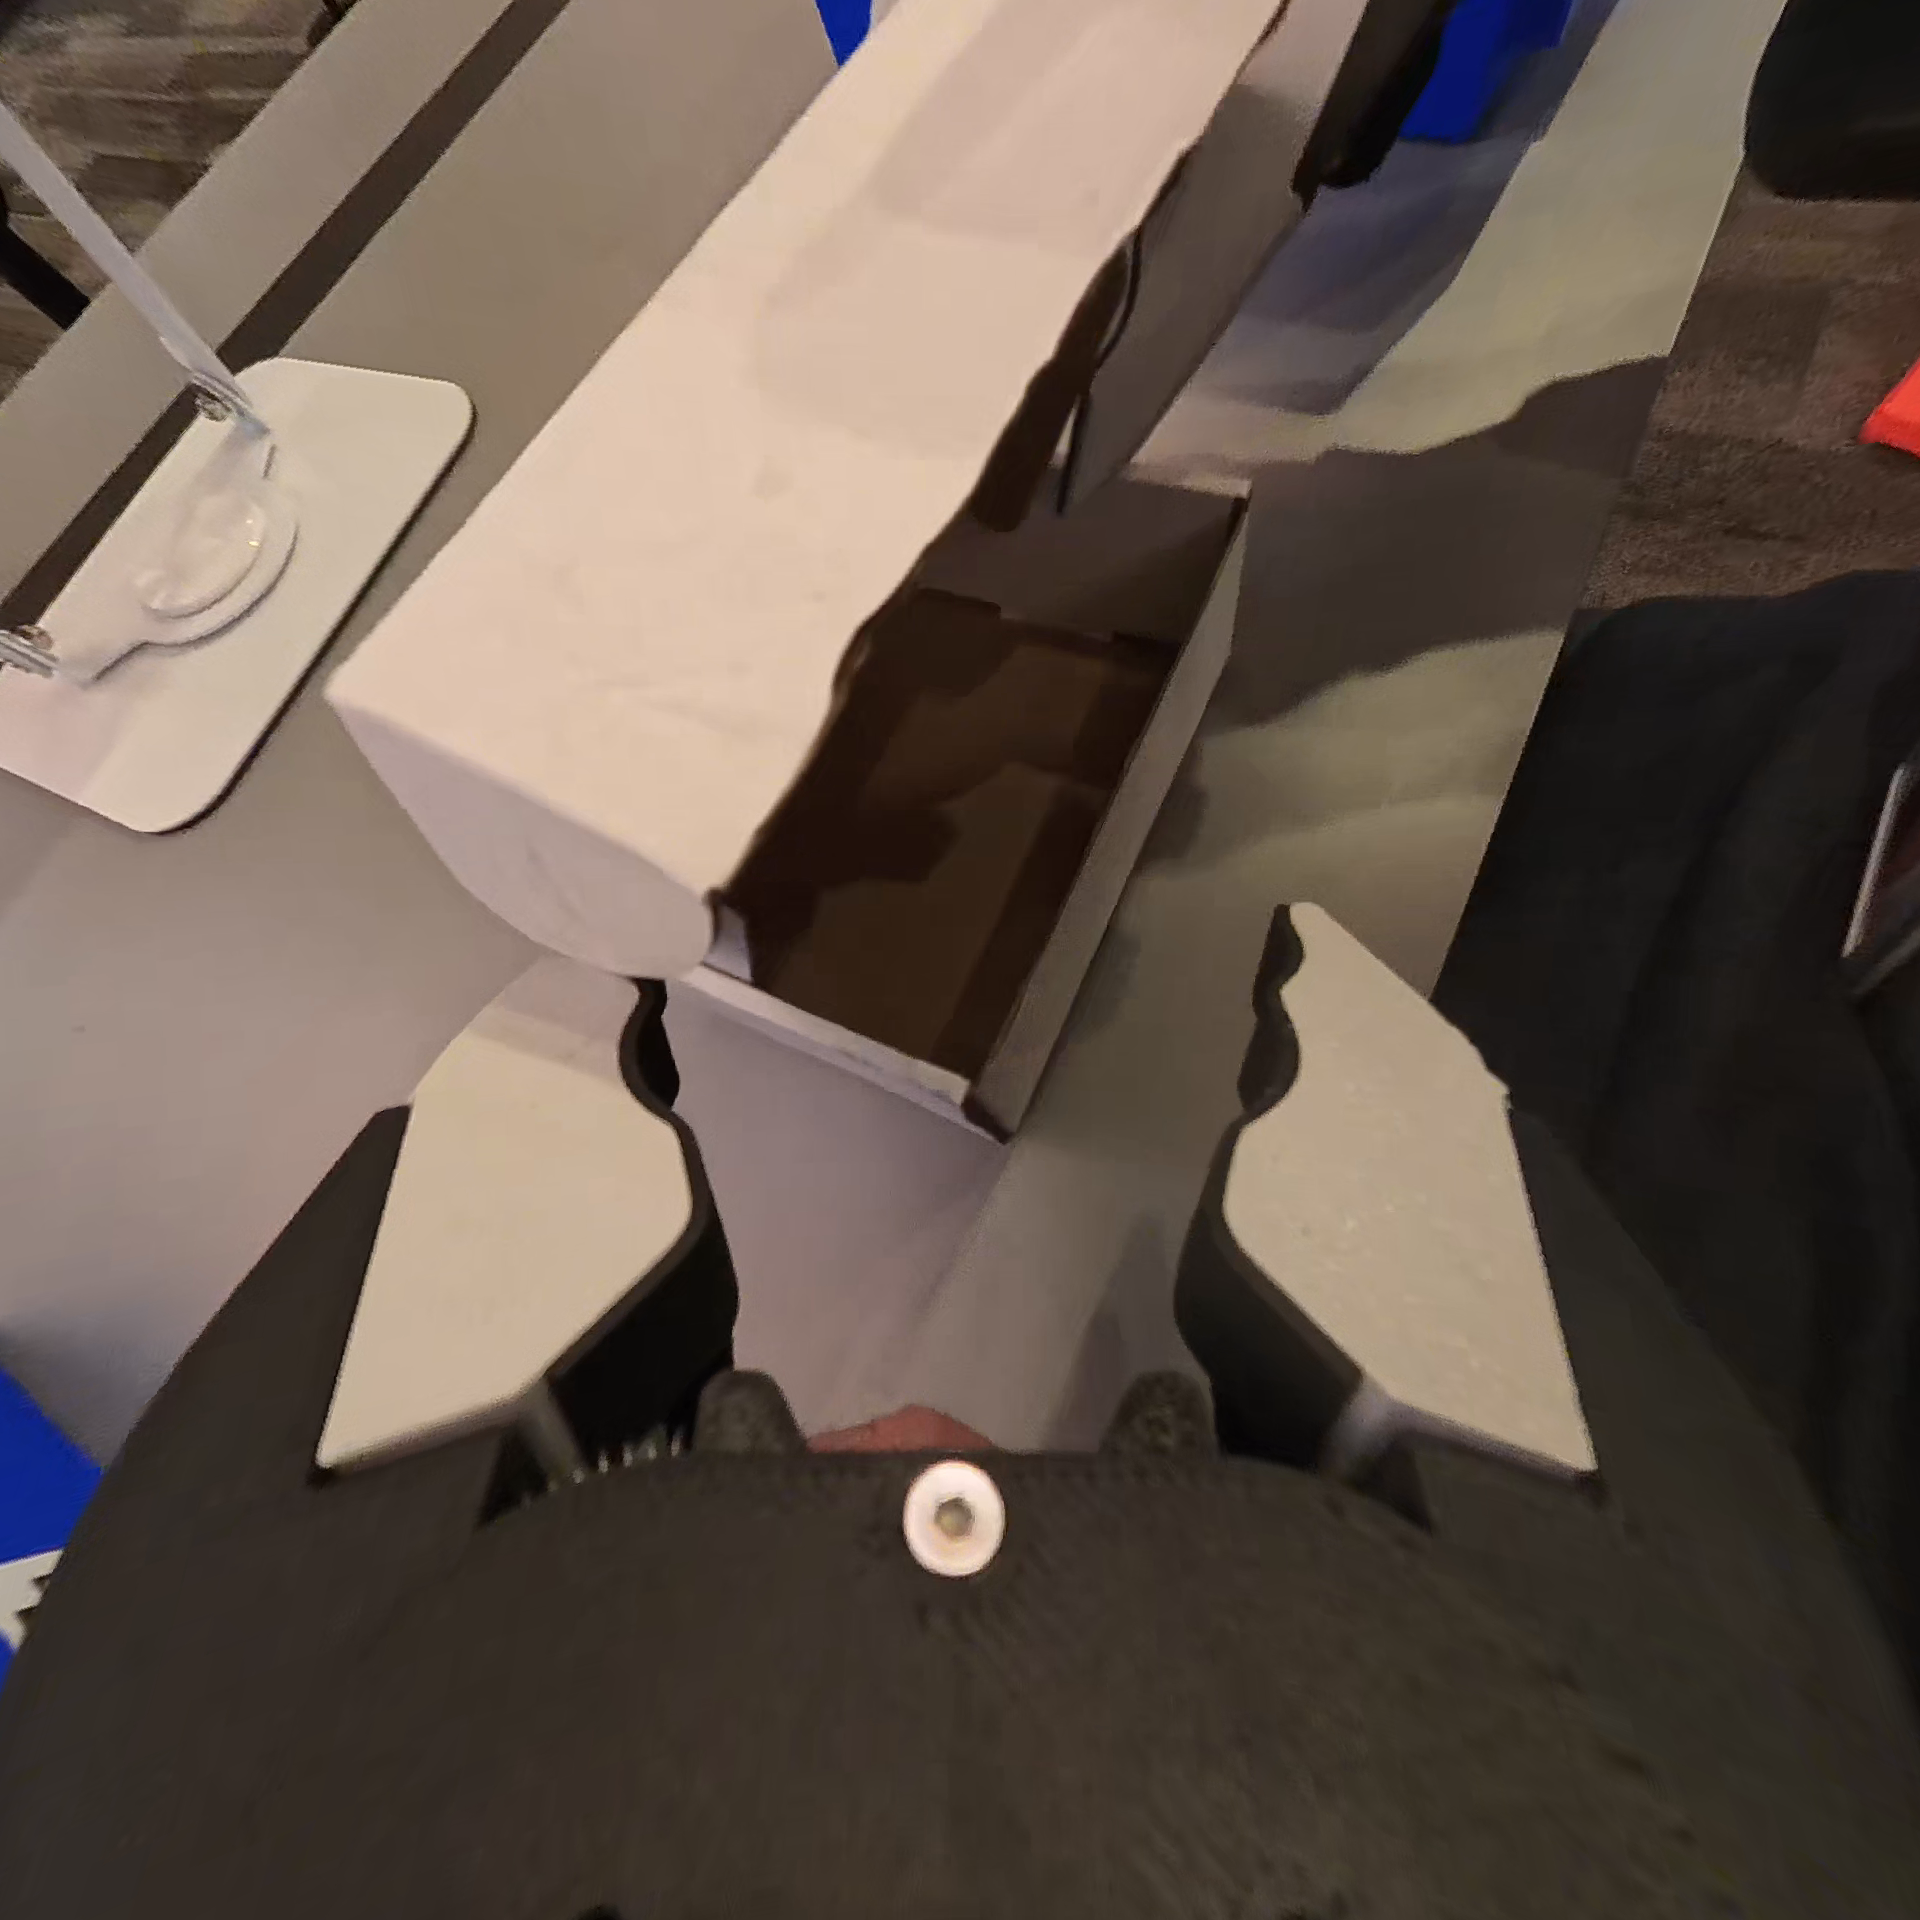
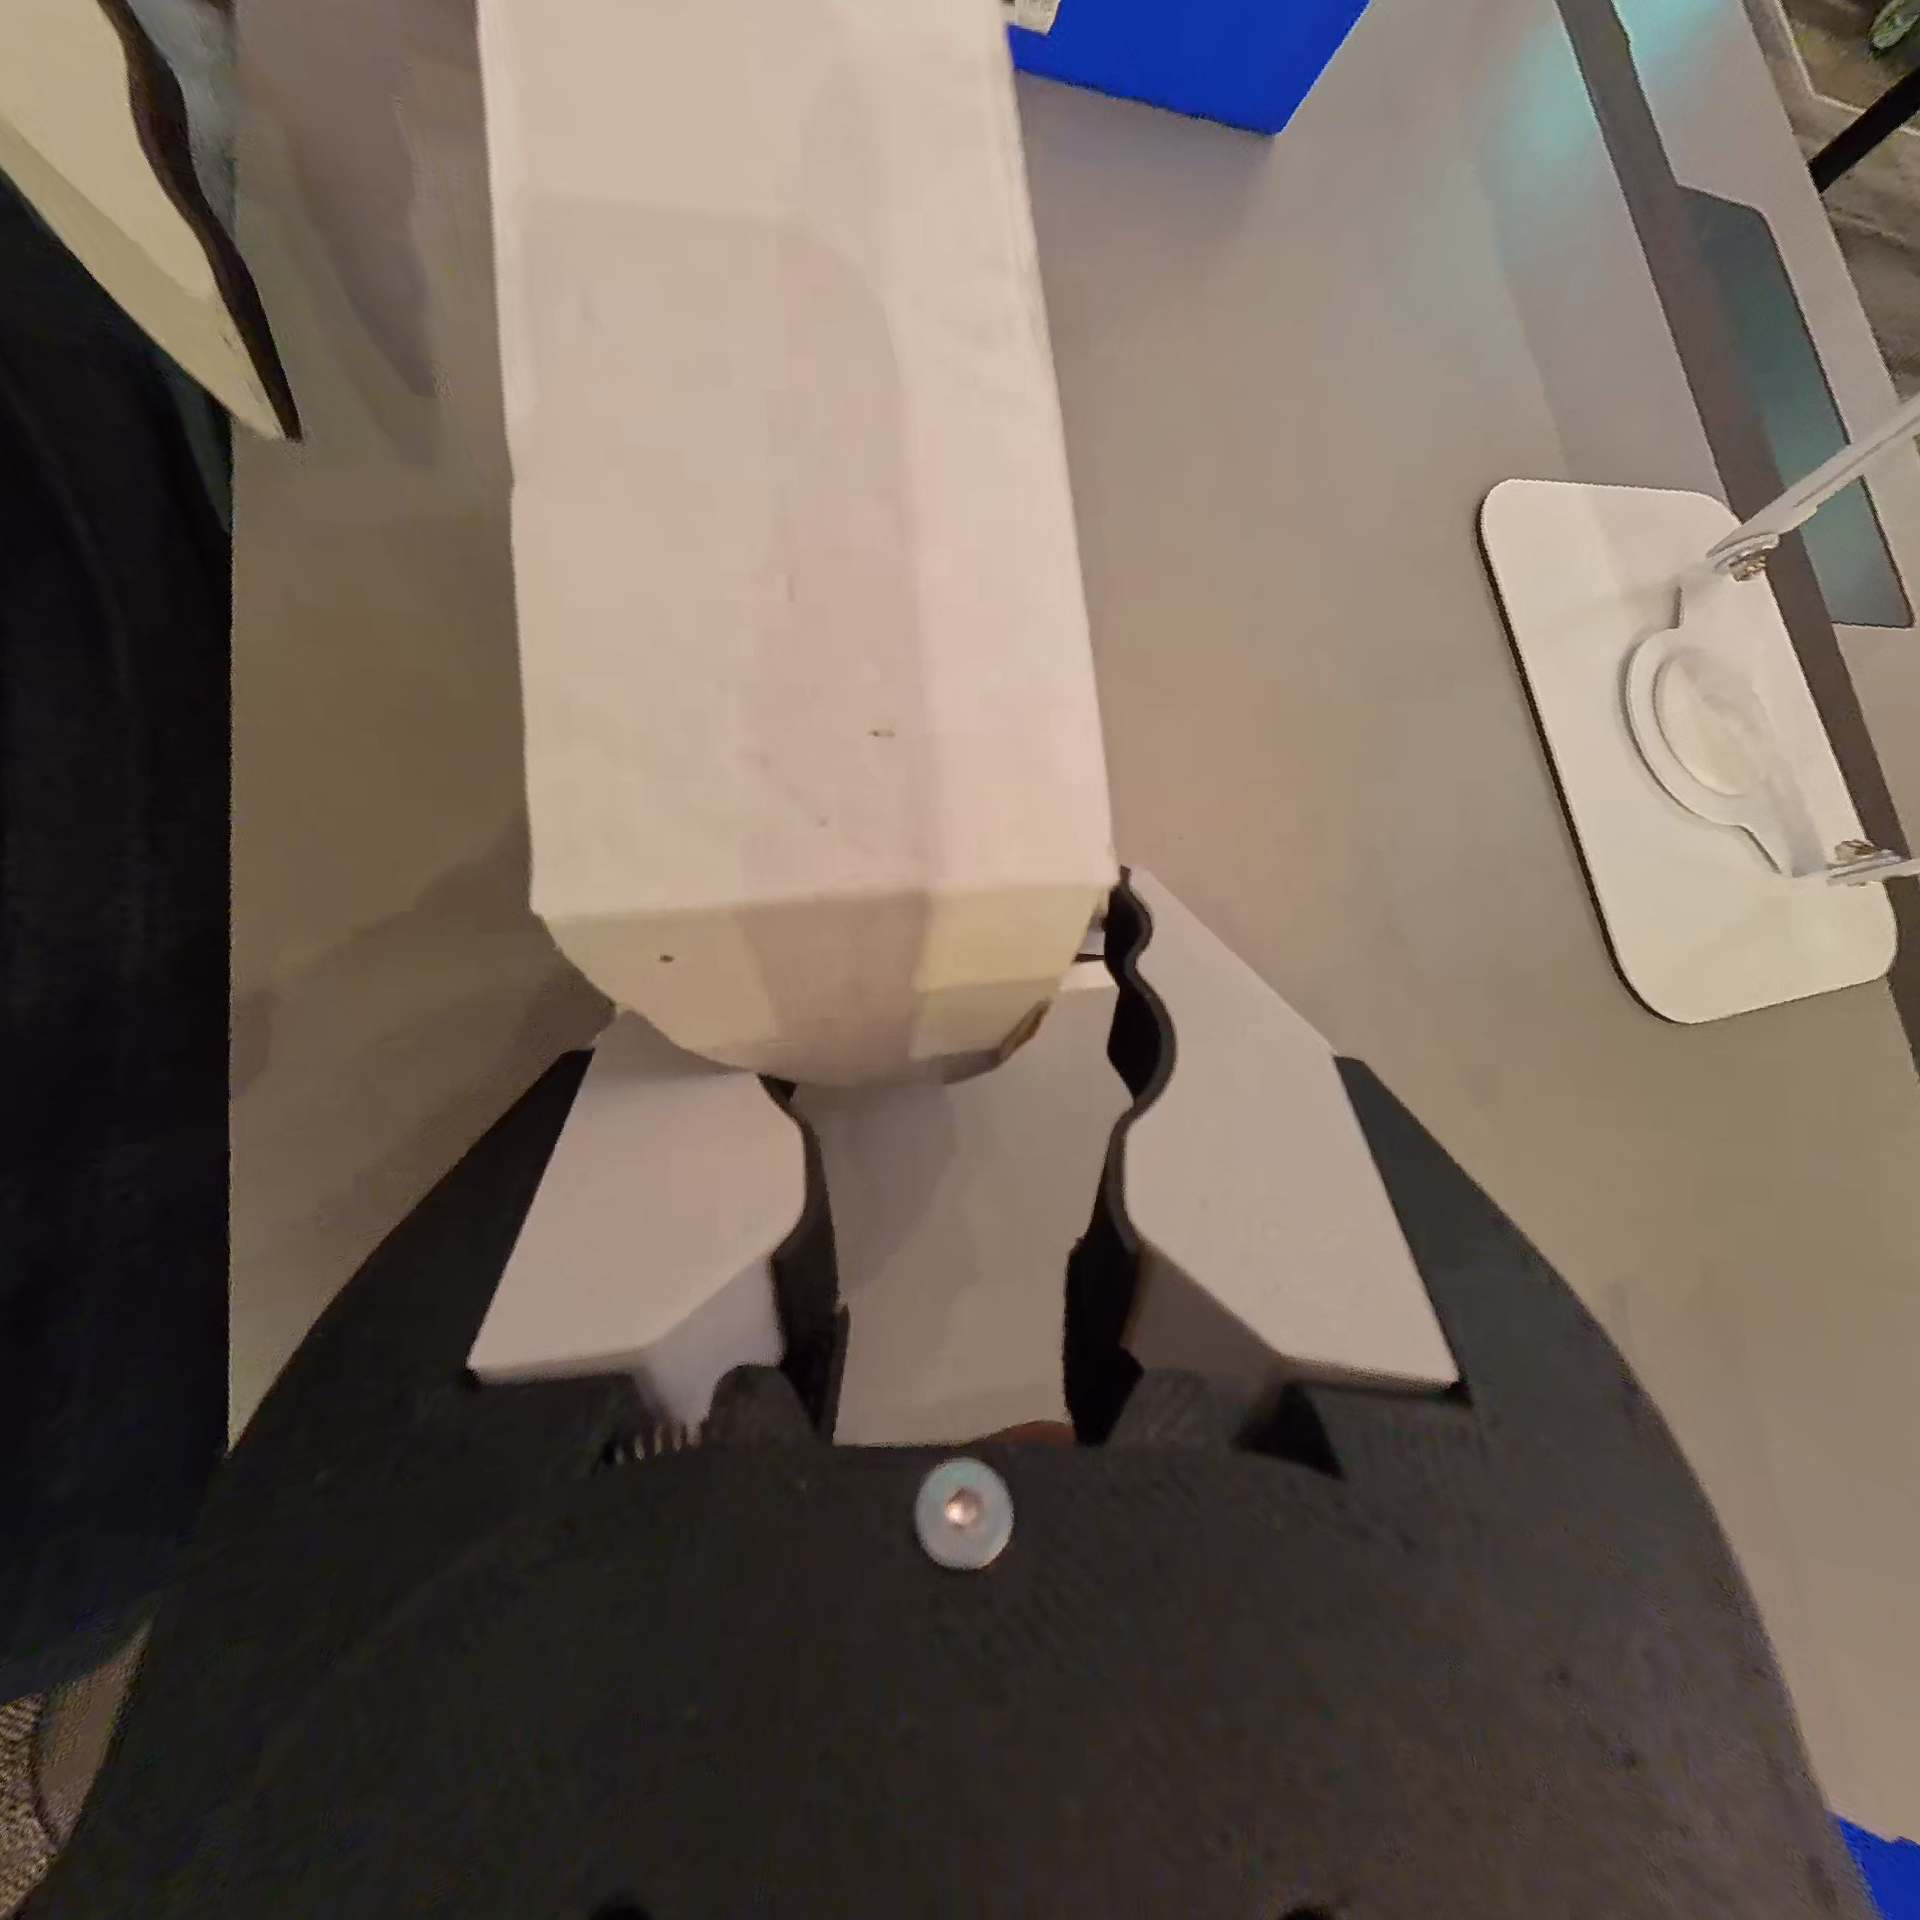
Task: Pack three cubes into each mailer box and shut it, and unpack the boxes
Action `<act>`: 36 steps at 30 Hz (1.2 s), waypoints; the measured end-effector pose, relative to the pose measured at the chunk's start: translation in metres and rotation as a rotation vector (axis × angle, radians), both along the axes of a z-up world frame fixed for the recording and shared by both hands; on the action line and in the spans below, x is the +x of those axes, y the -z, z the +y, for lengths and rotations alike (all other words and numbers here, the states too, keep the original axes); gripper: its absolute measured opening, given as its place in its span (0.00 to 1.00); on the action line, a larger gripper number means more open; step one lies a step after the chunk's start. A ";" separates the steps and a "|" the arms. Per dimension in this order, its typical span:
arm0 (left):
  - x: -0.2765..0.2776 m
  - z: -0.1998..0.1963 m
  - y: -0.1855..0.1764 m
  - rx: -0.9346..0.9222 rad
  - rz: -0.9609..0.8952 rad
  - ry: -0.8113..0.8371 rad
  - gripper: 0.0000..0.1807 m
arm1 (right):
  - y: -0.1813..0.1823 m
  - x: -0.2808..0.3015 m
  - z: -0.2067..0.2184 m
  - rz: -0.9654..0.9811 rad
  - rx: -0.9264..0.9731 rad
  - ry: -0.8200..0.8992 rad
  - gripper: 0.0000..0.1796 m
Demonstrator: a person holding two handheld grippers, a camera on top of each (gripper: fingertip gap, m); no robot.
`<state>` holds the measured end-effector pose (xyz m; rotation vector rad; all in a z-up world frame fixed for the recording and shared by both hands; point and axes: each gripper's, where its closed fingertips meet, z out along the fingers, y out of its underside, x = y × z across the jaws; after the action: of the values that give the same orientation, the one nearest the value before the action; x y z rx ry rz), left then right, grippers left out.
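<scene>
Left claw (image 1: 966,997) open by half-open white mailer box (image 1: 1091,862), no cubes inside.

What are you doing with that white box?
A person holds a tool in each hand and works on a white box on the grey table. The lid is tipped partway up, and the part of the inside that shows looks empty. The left tool hangs open at the box's near end. The right tool is open at the other end, under the lid's edge. A blue cube waits behind.
</scene>
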<state>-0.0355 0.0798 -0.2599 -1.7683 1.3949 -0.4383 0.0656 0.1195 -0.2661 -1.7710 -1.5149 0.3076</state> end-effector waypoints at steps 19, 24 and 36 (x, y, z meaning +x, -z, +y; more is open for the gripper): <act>-0.050 0.025 -0.041 0.180 0.132 -0.140 0.59 | 0.005 -0.006 -0.001 -0.179 0.078 -0.027 0.29; -0.050 0.013 -0.062 0.270 0.131 -0.088 0.59 | 0.007 -0.014 -0.006 -0.311 0.106 -0.053 0.29; -0.027 0.014 -0.027 0.386 0.367 -0.068 0.24 | 0.014 -0.012 -0.014 -0.409 0.012 0.036 0.42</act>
<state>-0.0625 0.0935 -0.2327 -1.6155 1.5395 0.1964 0.0539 0.1052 -0.2800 -1.9295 -1.7550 -0.0897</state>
